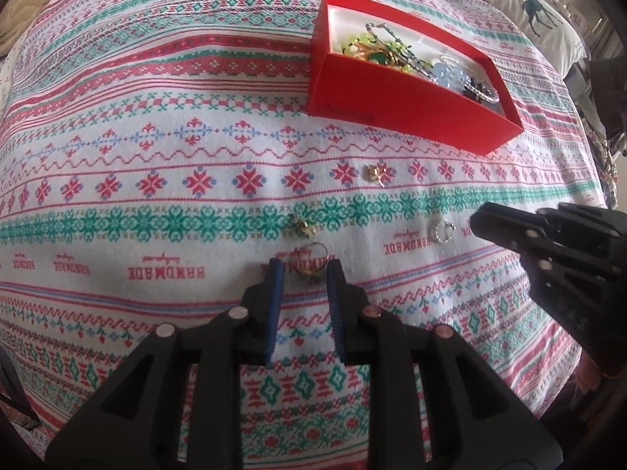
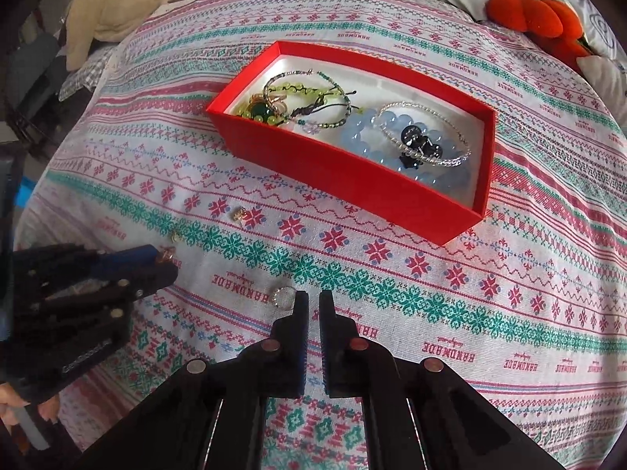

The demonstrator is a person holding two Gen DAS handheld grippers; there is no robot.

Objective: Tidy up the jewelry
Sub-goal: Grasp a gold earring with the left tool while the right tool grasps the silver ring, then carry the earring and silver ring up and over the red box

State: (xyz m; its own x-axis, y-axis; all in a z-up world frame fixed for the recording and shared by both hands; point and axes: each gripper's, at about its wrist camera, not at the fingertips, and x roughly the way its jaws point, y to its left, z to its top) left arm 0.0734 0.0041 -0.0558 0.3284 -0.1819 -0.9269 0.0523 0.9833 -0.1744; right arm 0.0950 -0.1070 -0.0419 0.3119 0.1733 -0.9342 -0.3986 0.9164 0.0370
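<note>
Left wrist view is showing the left tool, its ribbed blue pads parted narrowly around a gold ring lying on the woven, cross-stitch-patterned bedspread. Two small gold earrings are lying farther out. A sparkly silver ring is sitting just left of the right tool, whose fingers are standing nearly closed, gripping nothing. Farther away, a rectangular red cardboard box is holding beaded bracelets and thin bangles.

"HANDMADE" on the patterned cloth
</note>
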